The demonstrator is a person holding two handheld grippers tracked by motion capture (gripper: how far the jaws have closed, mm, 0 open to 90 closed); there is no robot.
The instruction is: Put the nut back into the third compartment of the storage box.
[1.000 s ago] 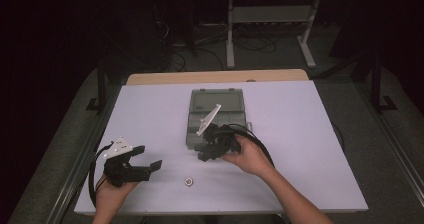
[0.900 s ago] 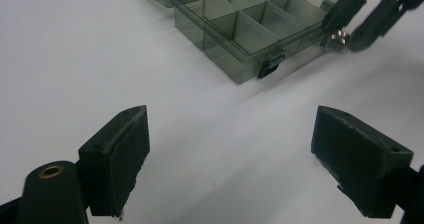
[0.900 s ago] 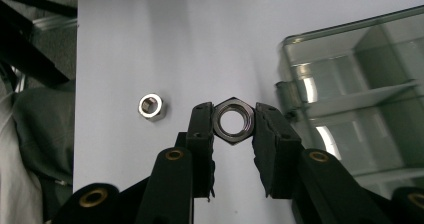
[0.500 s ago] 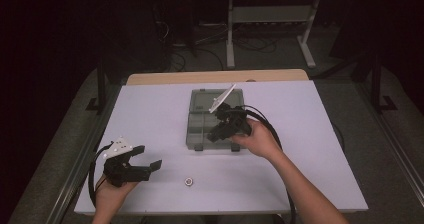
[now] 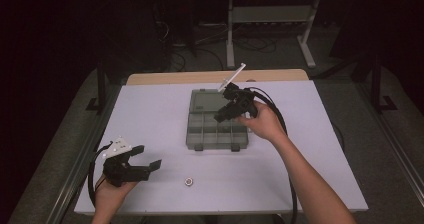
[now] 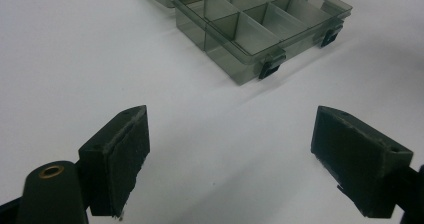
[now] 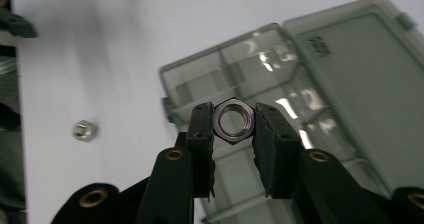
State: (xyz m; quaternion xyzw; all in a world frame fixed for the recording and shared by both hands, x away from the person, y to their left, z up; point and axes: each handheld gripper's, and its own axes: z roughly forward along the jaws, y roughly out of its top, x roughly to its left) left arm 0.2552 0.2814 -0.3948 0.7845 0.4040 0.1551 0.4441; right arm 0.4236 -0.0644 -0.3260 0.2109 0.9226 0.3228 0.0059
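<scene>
- Low in the right gripper view, the right gripper [image 7: 233, 121] has its jaws clamped on a hex nut [image 7: 233, 120], pinched by its flats at the very tips. A grip that shallow could let the nut twist out and drop.
- Behind it, mid-frame, lies the open compartment box [image 7: 280, 84]. Its cells are narrow, so a release off-centre could land the nut on a divider or in the wrong cell.
- At left of that frame a second nut [image 7: 84, 130] sits loose on the white table [image 7: 125, 29]; a bounce could send the held one rolling there.
- Lower left of the high view, the left gripper [image 5: 142, 164] waits with jaws apart, holding nothing.
</scene>
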